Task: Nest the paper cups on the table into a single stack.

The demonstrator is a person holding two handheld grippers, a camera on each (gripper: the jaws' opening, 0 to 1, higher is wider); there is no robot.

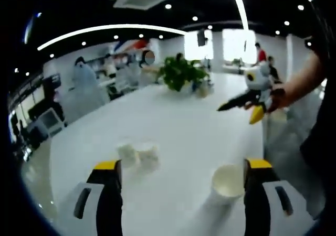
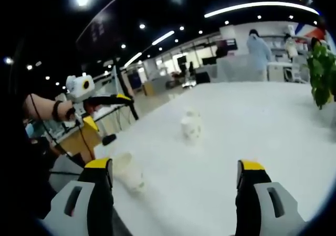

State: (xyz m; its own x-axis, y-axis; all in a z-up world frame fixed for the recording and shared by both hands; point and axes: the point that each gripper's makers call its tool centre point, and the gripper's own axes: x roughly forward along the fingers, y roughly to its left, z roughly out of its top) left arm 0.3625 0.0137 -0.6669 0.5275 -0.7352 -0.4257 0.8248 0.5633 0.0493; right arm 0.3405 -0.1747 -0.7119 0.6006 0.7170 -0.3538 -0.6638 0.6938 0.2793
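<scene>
Paper cups sit scattered on a long white table: in the left gripper view a pair of cups stands touching one another toward the middle of the tabletop, and a single cup stands upright, mouth up, close to the table's right edge. The left gripper hovers over the near end with its yellow-tipped jaws spread wide, holding nothing; the single cup is just inside the right jaw. The right gripper is in a person's hand out past the right edge, above the floor, and whether its jaws are parted is hard to tell there. In the right gripper view its own jaws stand wide apart and empty. A leafy plant stands at the far end.
</scene>
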